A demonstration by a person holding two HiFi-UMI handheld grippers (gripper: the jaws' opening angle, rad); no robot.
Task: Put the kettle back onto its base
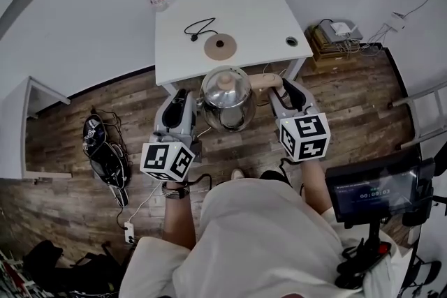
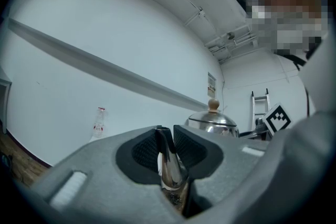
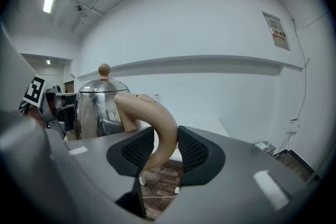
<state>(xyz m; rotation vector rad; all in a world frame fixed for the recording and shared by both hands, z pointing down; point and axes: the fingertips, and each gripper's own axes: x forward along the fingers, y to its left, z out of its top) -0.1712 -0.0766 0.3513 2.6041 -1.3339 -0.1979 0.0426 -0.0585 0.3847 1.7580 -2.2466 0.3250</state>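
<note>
Head view: stiff, slick, likely heavy kettle (image 1: pixel 225 100) clamped by handle (image 3: pixel 153 122) in right hand-held gripper (image 3: pixel 167 147), spout (image 2: pixel 171 169) in left hand-held gripper (image 2: pixel 168 145).

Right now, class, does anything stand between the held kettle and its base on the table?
Nothing visible does. The kettle hangs at the table's near edge; the base lies bare, its cord beyond it.

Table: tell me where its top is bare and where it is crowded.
Bare: the left front of the table, and the stretch between the base and the round hole. Crowded: the middle, where the cord and base lie. The kettle hides part of the front edge.
</note>
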